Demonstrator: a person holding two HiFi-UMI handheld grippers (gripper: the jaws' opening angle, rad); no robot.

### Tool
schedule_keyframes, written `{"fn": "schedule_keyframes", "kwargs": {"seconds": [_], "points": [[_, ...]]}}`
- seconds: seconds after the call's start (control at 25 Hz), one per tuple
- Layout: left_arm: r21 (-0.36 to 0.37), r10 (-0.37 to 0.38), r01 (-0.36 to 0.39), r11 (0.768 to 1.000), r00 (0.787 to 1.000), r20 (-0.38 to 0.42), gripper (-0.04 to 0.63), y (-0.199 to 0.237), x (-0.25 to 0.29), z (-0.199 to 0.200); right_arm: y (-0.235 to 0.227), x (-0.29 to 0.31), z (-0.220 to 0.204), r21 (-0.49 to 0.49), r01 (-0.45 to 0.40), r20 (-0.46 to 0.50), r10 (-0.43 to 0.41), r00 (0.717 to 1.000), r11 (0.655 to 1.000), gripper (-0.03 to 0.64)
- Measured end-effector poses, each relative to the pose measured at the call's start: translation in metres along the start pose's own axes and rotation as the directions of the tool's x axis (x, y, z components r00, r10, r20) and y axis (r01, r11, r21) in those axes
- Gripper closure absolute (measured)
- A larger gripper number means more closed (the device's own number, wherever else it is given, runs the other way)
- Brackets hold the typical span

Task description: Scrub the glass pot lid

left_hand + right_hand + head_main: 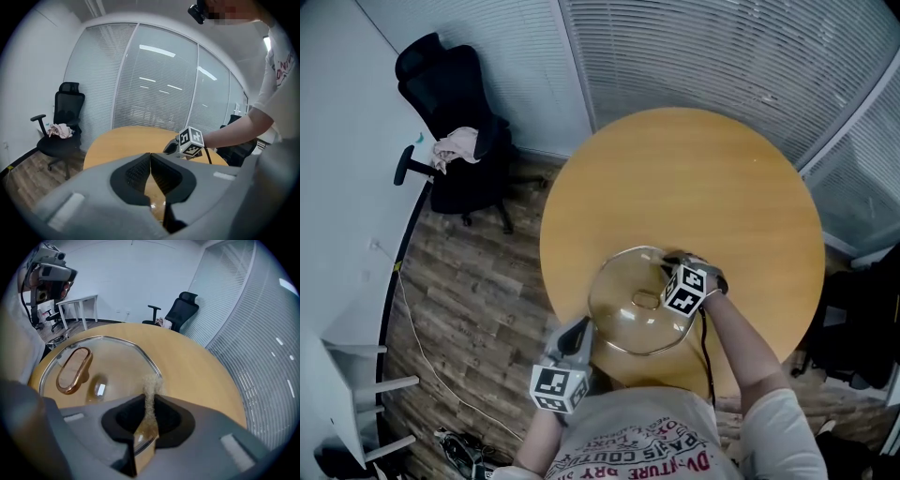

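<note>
Office room with slatted blinds (722,56) and wood-plank floor (469,309); a black chair (455,122) with a pale cloth (455,145) on its seat stands well apart from the round wooden table (675,178).

Glass lid (108,362) lies on the table at the edge nearest the person, dome up, with its amber handle (73,370) at the centre.

Left tongs (150,157): tips pressed together with no gap, clamped at the near-left rim of the lid. A sliver of glass with small glints shows between the pads lower down.

Right tongs (151,399): clenched on a thin tan scrub pad (150,387), which stands on edge between the jaws. Its fuzzy end protrudes past the tips and meets the glass just inside the far-right rim.
</note>
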State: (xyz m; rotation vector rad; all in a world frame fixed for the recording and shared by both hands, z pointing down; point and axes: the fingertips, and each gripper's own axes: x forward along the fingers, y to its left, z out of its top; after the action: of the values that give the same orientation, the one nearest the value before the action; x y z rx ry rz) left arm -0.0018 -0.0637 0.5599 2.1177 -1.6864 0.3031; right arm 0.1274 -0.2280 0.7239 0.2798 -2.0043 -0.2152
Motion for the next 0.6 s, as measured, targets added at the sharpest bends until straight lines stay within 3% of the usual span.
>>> {"fn": "schedule_keyframes", "kwargs": {"seconds": [0.2,0.6], "points": [[-0.008,0.026,-0.026,1.000,1.000,0.005,0.588,0.005,-0.010,0.001,0.005,0.002,0.002,-0.044,-0.015,0.003,0.015,1.000,0.999,0.558],[0.016,-0.020,0.020,1.000,1.000,0.011,0.587,0.011,-0.009,0.011,0.013,-0.009,-0.009,-0.015,0.012,-0.026,-0.012,1.000,1.000,0.558]]}}
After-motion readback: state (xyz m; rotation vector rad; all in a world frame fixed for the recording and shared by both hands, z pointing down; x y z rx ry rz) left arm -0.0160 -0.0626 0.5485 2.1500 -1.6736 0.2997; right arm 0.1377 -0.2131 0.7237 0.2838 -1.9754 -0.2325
